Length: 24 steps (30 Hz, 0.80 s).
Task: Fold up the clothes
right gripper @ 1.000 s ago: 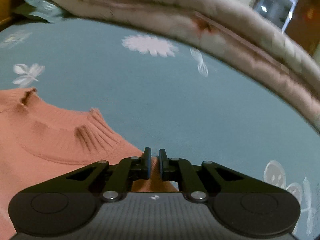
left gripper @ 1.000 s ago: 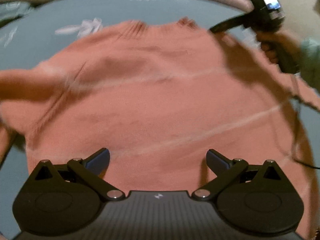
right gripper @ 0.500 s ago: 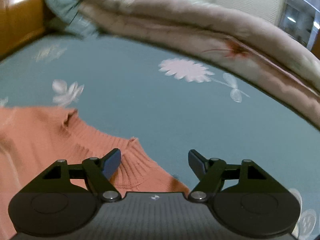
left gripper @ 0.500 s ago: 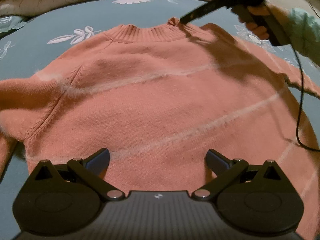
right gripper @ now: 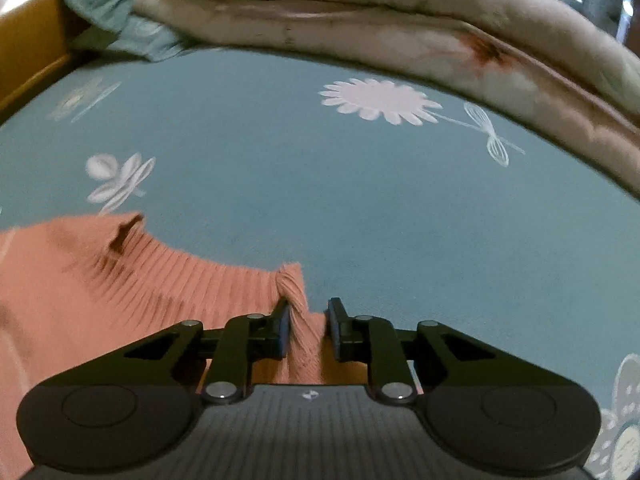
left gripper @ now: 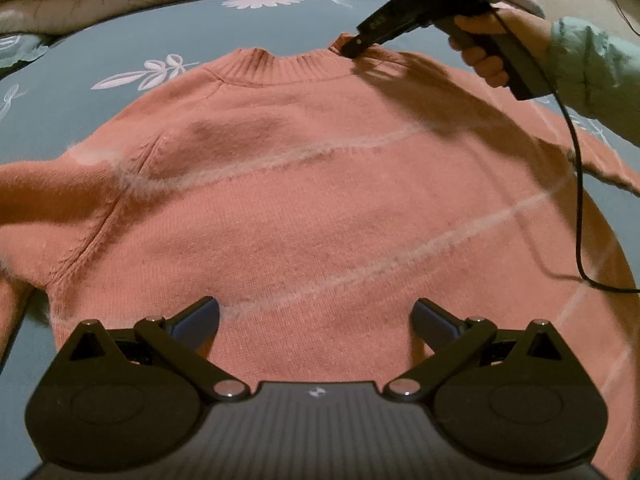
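My right claw (right gripper: 306, 326) is closing on the ribbed collar of the salmon-pink knitted sweater (left gripper: 320, 208), fabric bunched between its jaws (left pad touching, right not yet). Left claw (left gripper: 316, 316) gapes wide over the hem nearest it.

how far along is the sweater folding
Done: the salmon-pink knit sweater is spread flat on the teal flowered bedsheet, not yet folded. In hand: the right tongs are closing around a bunched corner of its ribbed collar; the left tongs hover open over the hem end. Left: folding the sleeves in and the body over.
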Tool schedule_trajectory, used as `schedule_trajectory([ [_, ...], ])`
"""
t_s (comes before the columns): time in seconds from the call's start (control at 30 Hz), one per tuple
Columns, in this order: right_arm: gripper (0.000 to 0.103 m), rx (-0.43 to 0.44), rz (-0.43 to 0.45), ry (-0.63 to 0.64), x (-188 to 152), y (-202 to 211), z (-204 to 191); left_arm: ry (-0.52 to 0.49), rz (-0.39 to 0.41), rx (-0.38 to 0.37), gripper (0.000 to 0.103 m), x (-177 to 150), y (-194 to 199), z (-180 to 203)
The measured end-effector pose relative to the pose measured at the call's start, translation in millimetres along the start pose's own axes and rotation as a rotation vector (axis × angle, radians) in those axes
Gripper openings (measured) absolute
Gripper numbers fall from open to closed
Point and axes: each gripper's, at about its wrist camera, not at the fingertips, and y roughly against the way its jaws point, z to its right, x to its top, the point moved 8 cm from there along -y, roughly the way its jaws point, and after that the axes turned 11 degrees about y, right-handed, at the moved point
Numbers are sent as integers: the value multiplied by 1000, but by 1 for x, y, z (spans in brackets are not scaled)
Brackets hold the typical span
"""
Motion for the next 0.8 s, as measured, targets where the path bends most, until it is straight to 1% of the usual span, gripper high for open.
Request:
schedule_trajectory([
  [0.07,28,-16,0,-1,0,0,1,-5,9,-3,102,-1,0,0],
  [0.13,45,-34,-8,-26,-1,4,4,-12,11,-9,102,-2,2,0],
  [0.17,47,-43,-9,-41,-1,9,5,-9,9,-18,102,-1,5,0],
  [0.23,49,-59,13,-60,-3,31,-1,5,-1,-37,100,4,13,-2],
  [0.3,56,-73,34,-75,-7,56,-10,-3,44,-75,100,20,31,-7],
  [0.33,58,-76,37,-76,-13,68,-18,-16,73,-84,100,30,40,-11],
  [0.4,60,-53,43,-84,-29,91,-39,-54,126,-64,99,58,57,-22],
  [0.47,67,-7,44,-105,-48,109,-62,-94,152,-40,99,86,63,-34],
  [0.5,72,13,44,-122,-58,115,-74,-117,163,-29,99,101,64,-39],
  [0.57,72,61,38,-160,-75,123,-98,-195,151,-24,99,125,55,-49],
  [0.63,72,93,13,-192,-90,123,-121,-258,130,-20,98,146,42,-58],
  [0.7,72,91,-8,-217,-103,122,-140,-316,94,-14,91,159,23,-64],
  [0.73,72,90,-15,-224,-107,122,-149,-339,67,-2,80,163,11,-67],
  [0.77,72,93,-18,-238,-112,122,-157,-332,27,12,69,165,-4,-72],
  [0.8,73,98,-17,-255,-114,123,-162,-313,-22,25,63,166,-21,-80],
])
